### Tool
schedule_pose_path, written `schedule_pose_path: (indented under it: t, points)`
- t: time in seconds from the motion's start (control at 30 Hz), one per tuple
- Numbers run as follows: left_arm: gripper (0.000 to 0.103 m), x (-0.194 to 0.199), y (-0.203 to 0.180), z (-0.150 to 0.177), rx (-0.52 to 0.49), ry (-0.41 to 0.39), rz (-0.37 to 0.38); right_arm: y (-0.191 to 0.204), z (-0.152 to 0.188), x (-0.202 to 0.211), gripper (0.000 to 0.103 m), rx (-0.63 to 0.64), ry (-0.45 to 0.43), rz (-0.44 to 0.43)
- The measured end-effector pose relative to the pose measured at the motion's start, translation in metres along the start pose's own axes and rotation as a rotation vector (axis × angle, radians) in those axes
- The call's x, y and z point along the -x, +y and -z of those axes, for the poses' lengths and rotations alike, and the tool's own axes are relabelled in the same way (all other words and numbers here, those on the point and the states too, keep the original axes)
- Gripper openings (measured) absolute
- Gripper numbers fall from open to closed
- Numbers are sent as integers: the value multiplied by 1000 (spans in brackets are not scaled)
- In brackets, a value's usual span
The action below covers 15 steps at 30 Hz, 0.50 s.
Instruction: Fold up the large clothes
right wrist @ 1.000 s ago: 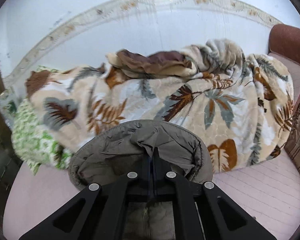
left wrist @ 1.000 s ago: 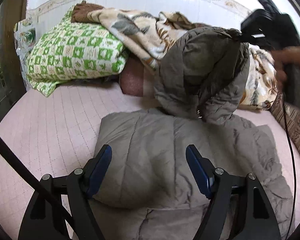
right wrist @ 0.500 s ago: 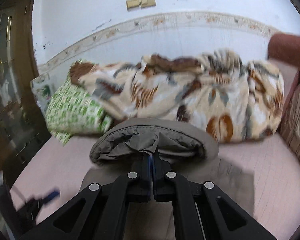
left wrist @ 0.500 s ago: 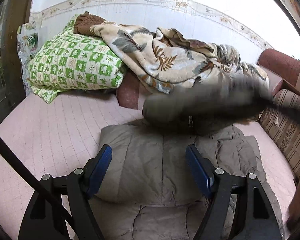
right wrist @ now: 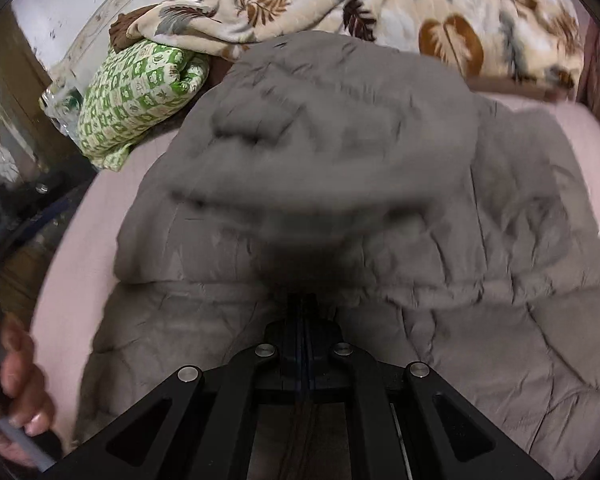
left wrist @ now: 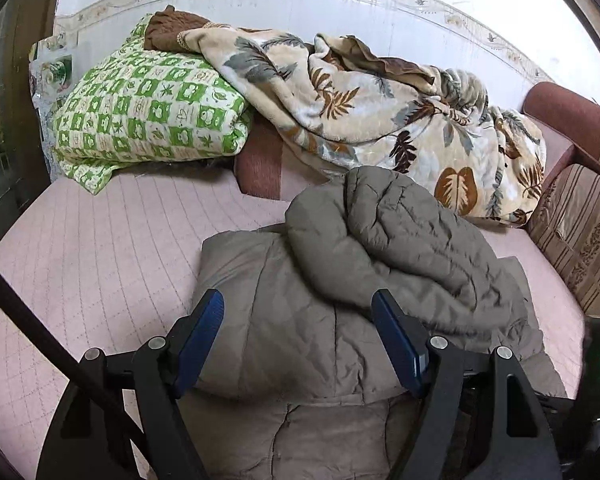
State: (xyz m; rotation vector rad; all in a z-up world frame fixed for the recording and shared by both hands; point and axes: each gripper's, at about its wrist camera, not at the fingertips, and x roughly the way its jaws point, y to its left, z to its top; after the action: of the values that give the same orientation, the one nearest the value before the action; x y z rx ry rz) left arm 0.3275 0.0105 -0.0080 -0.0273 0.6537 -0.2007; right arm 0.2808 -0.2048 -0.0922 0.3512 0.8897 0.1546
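Left wrist view: the left gripper (left wrist: 298, 340) stood wide above the grey jacket (left wrist: 300, 320) on the pink mattress (left wrist: 100, 240). Right wrist view: the right gripper (right wrist: 303, 312) pinched the jacket's folded-over part; it should probably land flat before letting go.

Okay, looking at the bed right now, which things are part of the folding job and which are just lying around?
Part of the job:
grey jacket
left gripper, open over it
right gripper, shut on the jacket

Just lying around:
leaf-print blanket
green checked pillow
brown cloth
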Motion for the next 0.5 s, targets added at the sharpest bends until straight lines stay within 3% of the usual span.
schedule_pose_path:
  t: [0.07,0.13,0.27,0.37,0.5]
  points:
    - [76,-3,1,0,8,7,2,-1,0,13,3,9,4,-16]
    - [76,-6,2,0,13,13,1,1,-4,34,4,13,-66,-39]
    - [76,-11,-4,2,5,25,6,13,-46,67,5,88,-217,11]
    - [76,-16,-12,3,-13,23,5,10,-73,59,5,57,-239,6]
    - [76,-29,-19,2,3,39,31,2,-83,17,5,49,-172,29]
